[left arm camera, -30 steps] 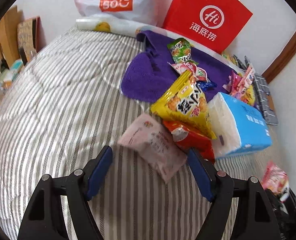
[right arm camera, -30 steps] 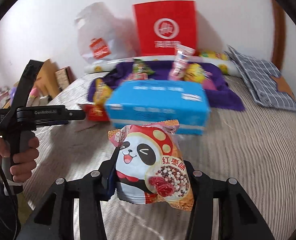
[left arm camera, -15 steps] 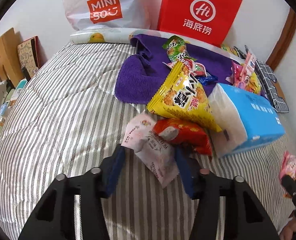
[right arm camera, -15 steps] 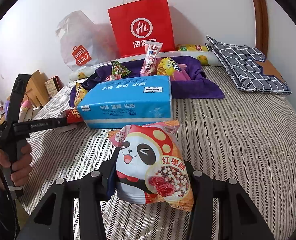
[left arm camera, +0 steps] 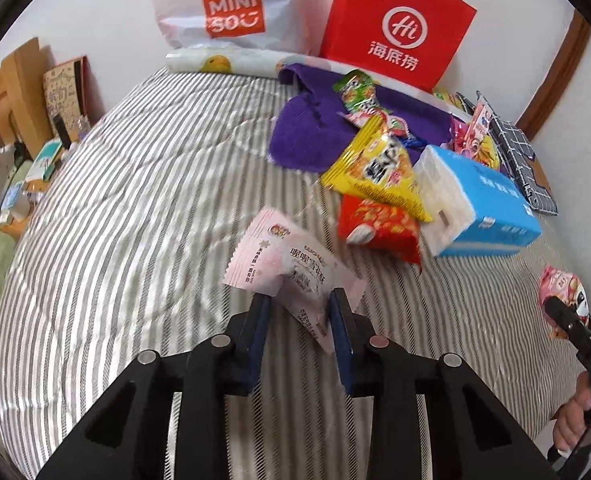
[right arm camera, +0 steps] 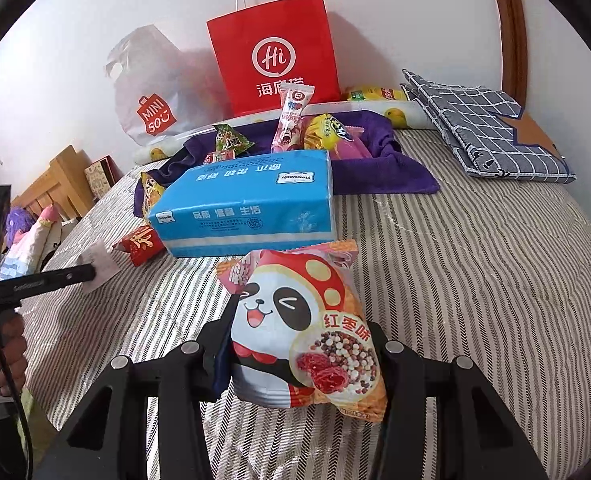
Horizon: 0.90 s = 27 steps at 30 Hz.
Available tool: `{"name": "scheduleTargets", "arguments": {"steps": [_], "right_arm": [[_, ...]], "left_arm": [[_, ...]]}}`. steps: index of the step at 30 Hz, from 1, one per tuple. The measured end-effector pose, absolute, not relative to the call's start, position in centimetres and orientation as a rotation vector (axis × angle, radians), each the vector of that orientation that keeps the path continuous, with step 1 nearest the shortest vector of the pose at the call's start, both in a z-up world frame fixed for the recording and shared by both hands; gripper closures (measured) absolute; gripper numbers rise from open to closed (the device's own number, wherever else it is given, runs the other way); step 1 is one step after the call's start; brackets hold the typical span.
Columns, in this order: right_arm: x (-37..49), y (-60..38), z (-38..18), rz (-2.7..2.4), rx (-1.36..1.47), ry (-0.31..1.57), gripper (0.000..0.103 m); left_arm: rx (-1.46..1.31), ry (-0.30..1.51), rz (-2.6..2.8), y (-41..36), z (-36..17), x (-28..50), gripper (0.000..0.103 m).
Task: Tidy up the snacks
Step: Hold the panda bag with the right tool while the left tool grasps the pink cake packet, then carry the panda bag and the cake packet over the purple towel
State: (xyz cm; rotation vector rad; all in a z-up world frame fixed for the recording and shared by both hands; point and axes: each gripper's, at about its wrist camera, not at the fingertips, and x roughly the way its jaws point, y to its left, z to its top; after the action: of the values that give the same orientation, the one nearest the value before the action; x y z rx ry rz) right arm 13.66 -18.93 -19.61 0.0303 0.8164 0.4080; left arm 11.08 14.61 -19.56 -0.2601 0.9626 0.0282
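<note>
A second ago the left gripper [left arm camera: 299, 300] stood wide over the pale pink wafer packet [left arm camera: 291, 268] as it lay flat on the striped bedspread [left arm camera: 135, 200]; now its jaws are closing on that packet, the blue pads pressing its lower end, and the packet hangs clear of the cover. The right gripper [right arm camera: 299, 344] is unchanged, clamped on the panda snack bag [right arm camera: 303, 332]. Taking the blue tissue pack [left arm camera: 483, 200] as landmark: a red snack packet [left arm camera: 379, 228] lies against its left side, a yellow chip bag [left arm camera: 375, 172] leans just behind that, and the purple towel [left arm camera: 307, 136] with small snacks spreads beyond. Behind the pack stand the red paper bag [left arm camera: 395, 24] and a white plastic bag [left arm camera: 231, 8]. The lifted packet is left of the red one, apart from it.
</note>
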Motion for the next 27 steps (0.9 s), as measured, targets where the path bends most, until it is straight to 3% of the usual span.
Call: {"name": "scheduleTargets", "arguments": {"steps": [3, 5, 10, 19, 22, 27], "right_arm": [[13.6, -19.1, -19.7, 0.401, 0.032, 0.822, 0.058], [13.6, -19.2, -19.7, 0.398, 0.032, 0.824, 0.058], [13.5, -19.6, -19.7, 0.39, 0.041, 0.825, 0.058], [14.0, -20.9, -20.0, 0.363, 0.074, 0.842, 0.058], [14.4, -20.9, -19.8, 0.349, 0.052, 0.832, 0.058], [16.2, -20.6, -19.8, 0.318, -0.002, 0.811, 0.058]], "left_arm": [[-0.314, 0.961, 0.025, 15.5, -19.8, 10.9, 0.063], [-0.364, 0.964, 0.006, 16.0, -19.8, 11.1, 0.047], [-0.343, 0.955, 0.031, 15.2, -19.8, 12.4, 0.038], [-0.138, 0.938, 0.143, 12.2, -20.6, 14.6, 0.039], [-0.09, 0.932, 0.162, 11.8, -20.8, 14.8, 0.06], [-0.092, 0.93, 0.155, 12.0, -20.8, 15.3, 0.061]]}}
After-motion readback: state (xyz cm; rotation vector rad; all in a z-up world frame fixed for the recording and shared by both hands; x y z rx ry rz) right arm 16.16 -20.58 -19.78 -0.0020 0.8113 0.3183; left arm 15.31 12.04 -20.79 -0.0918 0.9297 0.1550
